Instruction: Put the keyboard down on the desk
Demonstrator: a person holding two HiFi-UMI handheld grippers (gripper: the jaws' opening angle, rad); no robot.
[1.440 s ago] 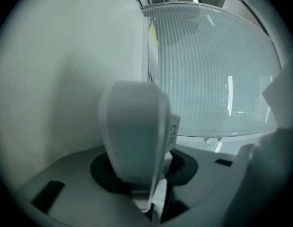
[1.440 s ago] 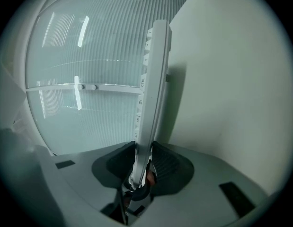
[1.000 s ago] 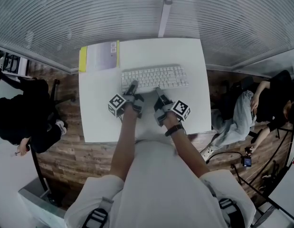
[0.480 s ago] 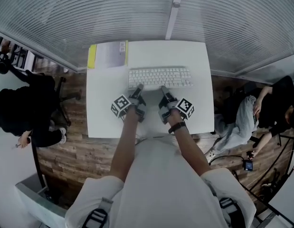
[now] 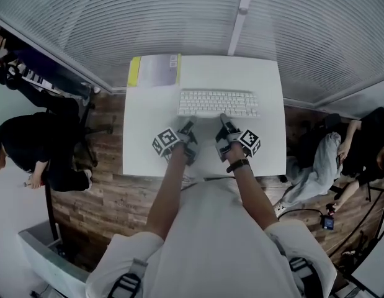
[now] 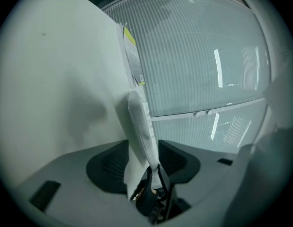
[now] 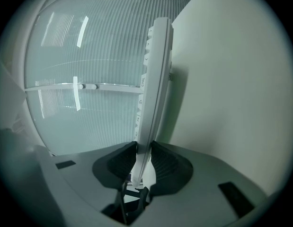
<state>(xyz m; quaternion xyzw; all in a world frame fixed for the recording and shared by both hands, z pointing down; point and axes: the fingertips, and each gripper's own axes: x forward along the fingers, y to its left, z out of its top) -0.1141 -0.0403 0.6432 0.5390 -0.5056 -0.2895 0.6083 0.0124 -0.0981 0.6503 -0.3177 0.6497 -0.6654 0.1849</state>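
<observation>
In the head view, legends on the flat white plastic keyboard [image 5: 218, 103] and print on the yellow-edged grey booklet [image 5: 156, 71] are too small to read.

White keyboard [image 5: 218, 103] lies flat, keys up. Its near edge is pinched between the right gripper [image 5: 223, 120] fingers [image 7: 172, 167]. The same edge sits loose between the left gripper [image 5: 190, 126] fingers [image 6: 178, 162], whose jaws have just been opening.

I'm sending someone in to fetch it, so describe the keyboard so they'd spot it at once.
Find the white square desk against the ribbed wall. Toward its far edge, right of a yellow-edged pad, is the keyboard. It is the only long white slab with rows of keys; the pad beside it is flat and greyish.
</observation>
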